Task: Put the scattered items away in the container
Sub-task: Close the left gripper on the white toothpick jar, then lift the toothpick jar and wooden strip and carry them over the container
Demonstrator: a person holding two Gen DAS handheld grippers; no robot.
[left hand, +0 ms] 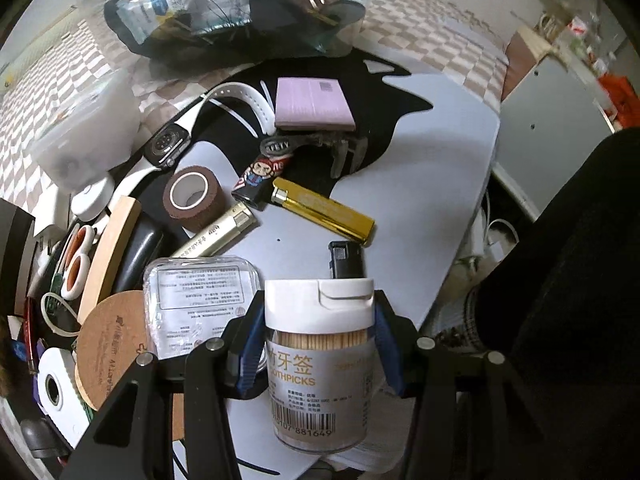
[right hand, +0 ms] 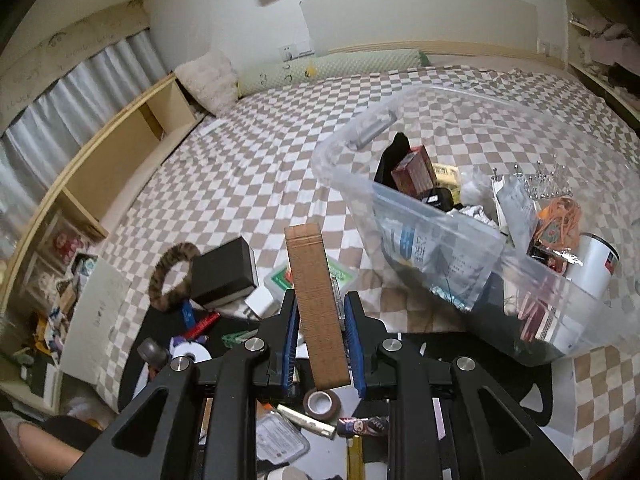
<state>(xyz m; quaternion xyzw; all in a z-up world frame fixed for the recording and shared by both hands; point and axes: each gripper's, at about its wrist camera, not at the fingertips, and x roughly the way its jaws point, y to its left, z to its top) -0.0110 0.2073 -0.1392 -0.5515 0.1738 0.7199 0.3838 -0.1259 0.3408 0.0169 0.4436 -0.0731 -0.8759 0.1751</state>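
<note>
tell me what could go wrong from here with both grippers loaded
The left gripper pinches the toothpick jar just under its flip cap, on a smooth round wall, so the jar could slip or swing on the way over.

The right gripper holds the wooden strip low down, with most of it sticking up. That long end might catch the rim of the clear bin, which is already crowded, and twist loose.

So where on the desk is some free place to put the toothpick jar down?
Bare grey desk lies right of the gold lighter, toward the desk edge. Left of it is crowded: brown tape roll, smartwatch, scissors.
</note>
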